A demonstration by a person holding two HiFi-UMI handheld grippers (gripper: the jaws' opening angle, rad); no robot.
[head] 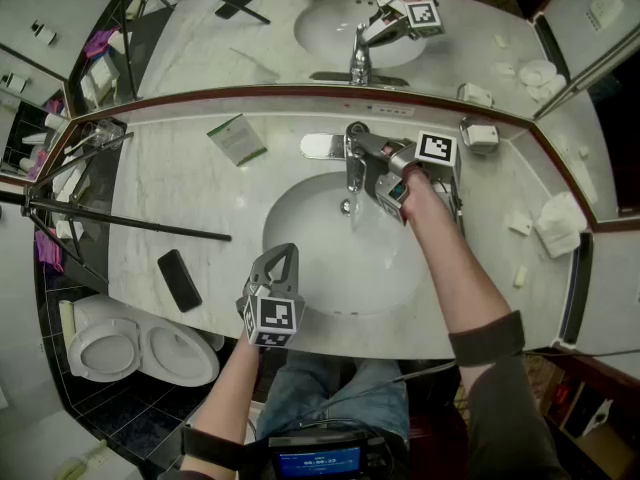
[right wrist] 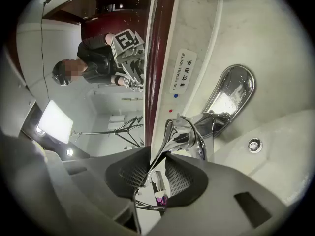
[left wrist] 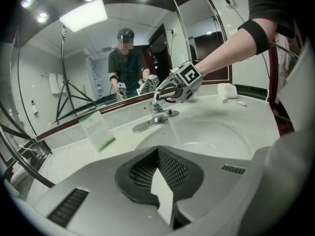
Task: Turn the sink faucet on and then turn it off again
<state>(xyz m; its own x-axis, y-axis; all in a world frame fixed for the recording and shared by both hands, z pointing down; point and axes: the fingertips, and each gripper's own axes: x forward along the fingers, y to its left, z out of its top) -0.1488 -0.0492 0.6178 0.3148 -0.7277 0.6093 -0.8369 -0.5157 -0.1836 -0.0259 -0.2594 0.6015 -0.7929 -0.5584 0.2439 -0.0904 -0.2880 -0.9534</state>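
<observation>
Right gripper view showed my right claw (right wrist: 158,157) clenched on the slim chrome lever handle (right wrist: 178,128) of the chrome sink faucet (right wrist: 212,118), with the handle's thin end pinched between the two dark pads. The handle's long axis ran out from the faucet body straight toward me, nearly in line with the way the claw pointed, so I judged that shutting off would mean swinging that end rather than twisting it.

A thin stream of water (left wrist: 173,127) fell from the spout into the white oval basin (head: 325,273), so the faucet looked on and only the closing half was left.

My left claw (head: 284,256) was clenched on nothing and hung over the basin's near rim, well apart from the faucet at the far side of the pale marble counter (head: 170,193). The right hand was plainly the nearer one.
</observation>
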